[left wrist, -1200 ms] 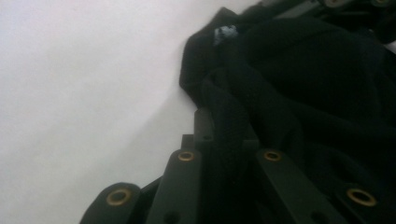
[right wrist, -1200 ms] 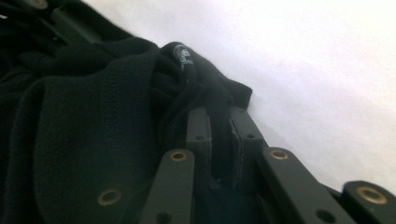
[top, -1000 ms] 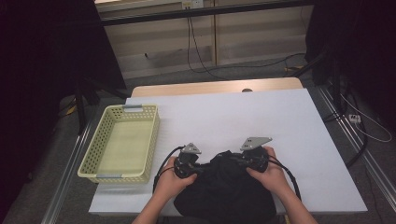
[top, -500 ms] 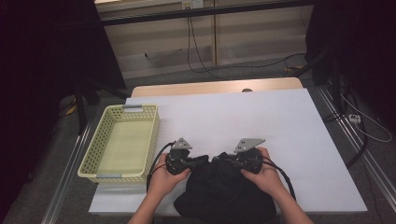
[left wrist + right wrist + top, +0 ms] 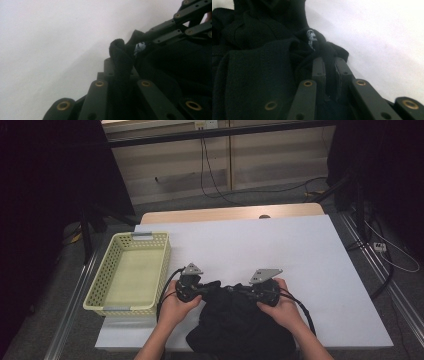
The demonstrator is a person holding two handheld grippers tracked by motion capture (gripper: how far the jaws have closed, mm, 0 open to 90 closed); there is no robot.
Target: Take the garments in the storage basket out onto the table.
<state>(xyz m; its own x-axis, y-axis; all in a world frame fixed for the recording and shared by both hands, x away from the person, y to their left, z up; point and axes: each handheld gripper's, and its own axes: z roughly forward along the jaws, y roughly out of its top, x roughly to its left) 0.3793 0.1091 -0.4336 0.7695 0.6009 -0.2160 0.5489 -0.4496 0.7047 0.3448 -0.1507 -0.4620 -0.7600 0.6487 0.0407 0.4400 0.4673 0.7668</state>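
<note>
Here my left gripper [image 5: 196,287] and right gripper [image 5: 256,291] each pinch the black garment's [image 5: 240,322] top edge tight, at the desk's [image 5: 300,250] near edge, ready to spread it flat.

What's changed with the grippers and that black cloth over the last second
Both grippers drew back toward the person's edge of the table, then eased forward slightly, dragging the black cloth with them. The left gripper and right gripper stay clamped on folds of its upper edge. The yellow basket and white table have not moved.
</note>
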